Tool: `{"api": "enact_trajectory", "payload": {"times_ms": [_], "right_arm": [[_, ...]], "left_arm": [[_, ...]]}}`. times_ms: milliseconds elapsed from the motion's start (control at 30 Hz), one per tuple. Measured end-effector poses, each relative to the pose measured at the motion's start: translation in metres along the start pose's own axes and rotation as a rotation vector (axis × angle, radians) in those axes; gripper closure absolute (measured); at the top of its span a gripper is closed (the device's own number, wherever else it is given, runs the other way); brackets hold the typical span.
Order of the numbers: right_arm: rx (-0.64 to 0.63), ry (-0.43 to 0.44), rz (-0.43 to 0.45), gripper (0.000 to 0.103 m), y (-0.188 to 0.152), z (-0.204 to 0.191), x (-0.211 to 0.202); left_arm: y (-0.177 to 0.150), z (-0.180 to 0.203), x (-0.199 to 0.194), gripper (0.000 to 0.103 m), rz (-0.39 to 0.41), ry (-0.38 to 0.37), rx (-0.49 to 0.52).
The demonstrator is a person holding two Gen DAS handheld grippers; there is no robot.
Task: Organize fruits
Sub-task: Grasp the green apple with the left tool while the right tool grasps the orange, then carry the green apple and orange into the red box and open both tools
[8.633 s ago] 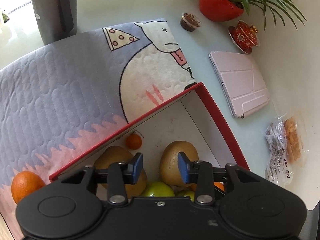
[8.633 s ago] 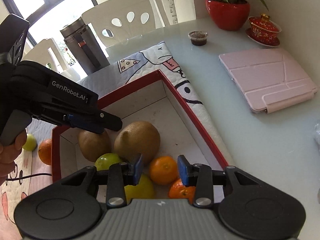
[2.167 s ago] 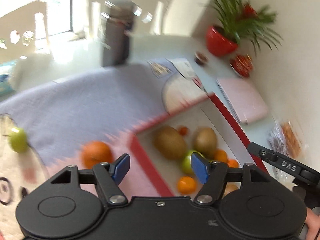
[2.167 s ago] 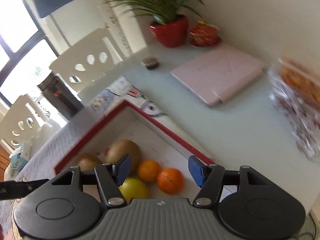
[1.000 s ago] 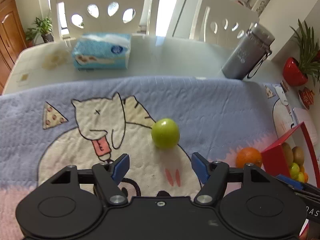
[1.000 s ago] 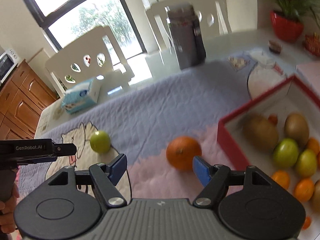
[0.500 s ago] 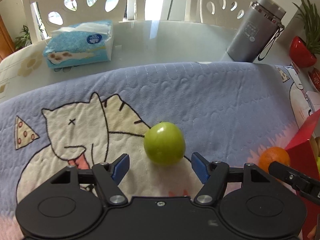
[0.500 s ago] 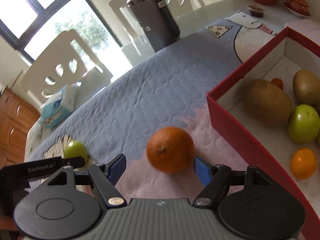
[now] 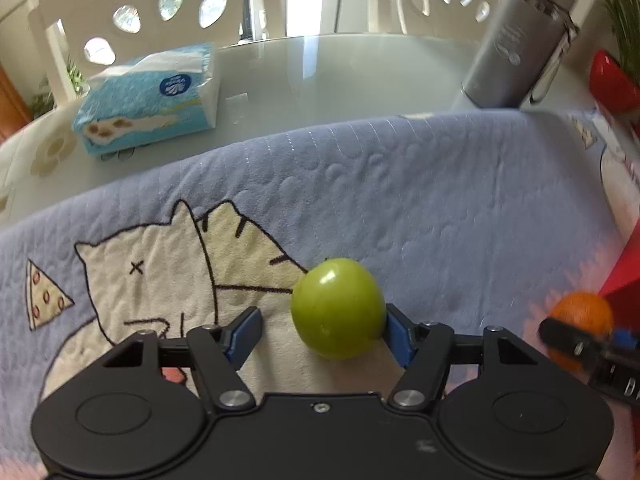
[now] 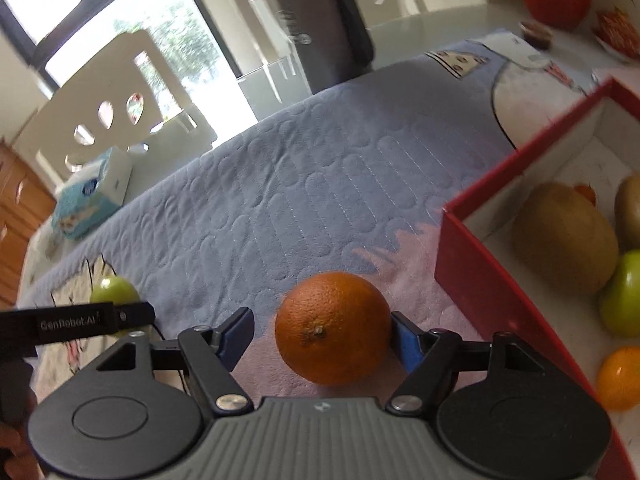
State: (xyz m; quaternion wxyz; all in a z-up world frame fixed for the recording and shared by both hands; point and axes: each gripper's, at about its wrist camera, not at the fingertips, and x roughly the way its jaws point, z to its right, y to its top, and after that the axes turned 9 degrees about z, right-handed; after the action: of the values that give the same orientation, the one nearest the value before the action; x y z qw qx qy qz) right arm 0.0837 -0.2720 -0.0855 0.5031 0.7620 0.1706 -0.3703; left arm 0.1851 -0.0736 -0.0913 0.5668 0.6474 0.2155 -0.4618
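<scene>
A green apple [image 9: 336, 312] lies on the cat-print mat [image 9: 440, 208] between the fingers of my left gripper [image 9: 320, 336]. Its jaws are closing; the right pad [image 9: 396, 338] is at the apple's side, the left pad [image 9: 244, 330] stands clear of it. An orange [image 10: 334, 328] sits on the mat between the fingers of my right gripper [image 10: 320, 336], also closing, with a gap at the left pad [image 10: 236, 334]. The red box [image 10: 480, 276] to the right holds brown fruit [image 10: 564, 236], a green apple [image 10: 624, 296] and a small orange [image 10: 620, 376].
A tissue pack [image 9: 148, 96] and a grey flask [image 9: 516, 64] stand on the glass table beyond the mat. A red plant pot [image 9: 612, 84] is at the far right. White chairs [image 9: 140, 20] line the table's far edge.
Both grippers have come down and closer to their fruit. The apple and the orange now lie between the fingers, and both pairs of jaws have narrowed.
</scene>
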Motion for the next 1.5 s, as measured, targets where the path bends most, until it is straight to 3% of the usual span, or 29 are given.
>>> {"api": "enact_trajectory", "payload": {"times_ms": [33, 67, 133, 567, 800, 933, 1133, 1500], "right_arm": [[-0.014, -0.012, -0.004, 0.042, 0.001, -0.001, 0.0], [-0.02, -0.021, -0.008, 0.043, 0.002, -0.001, 0.0], [-0.016, -0.006, -0.011, 0.043, 0.005, 0.002, -0.002], [0.007, 0.091, -0.037, 0.044, 0.0, 0.005, -0.019], [0.011, 0.166, -0.008, 0.044, 0.003, 0.005, -0.049], [0.031, 0.212, 0.036, 0.044, 0.011, 0.017, -0.08], [0.073, 0.21, 0.108, 0.044, 0.024, 0.057, -0.118], [0.234, 0.073, 0.239, 0.044, 0.04, 0.179, -0.174]], "left_arm": [[0.0, 0.002, 0.0, 0.032, 0.002, 0.005, 0.023], [0.0, 0.004, -0.001, 0.04, 0.006, 0.004, 0.038], [0.001, 0.004, -0.004, 0.048, 0.014, -0.006, 0.039], [-0.011, -0.01, -0.034, 0.048, 0.019, -0.042, -0.088], [-0.012, 0.005, -0.069, 0.048, 0.062, -0.057, -0.117], [-0.004, 0.027, -0.094, 0.048, 0.109, -0.086, -0.107], [0.012, 0.073, -0.119, 0.048, 0.151, -0.151, -0.063], [0.017, 0.19, -0.122, 0.048, 0.145, -0.299, 0.131]]}}
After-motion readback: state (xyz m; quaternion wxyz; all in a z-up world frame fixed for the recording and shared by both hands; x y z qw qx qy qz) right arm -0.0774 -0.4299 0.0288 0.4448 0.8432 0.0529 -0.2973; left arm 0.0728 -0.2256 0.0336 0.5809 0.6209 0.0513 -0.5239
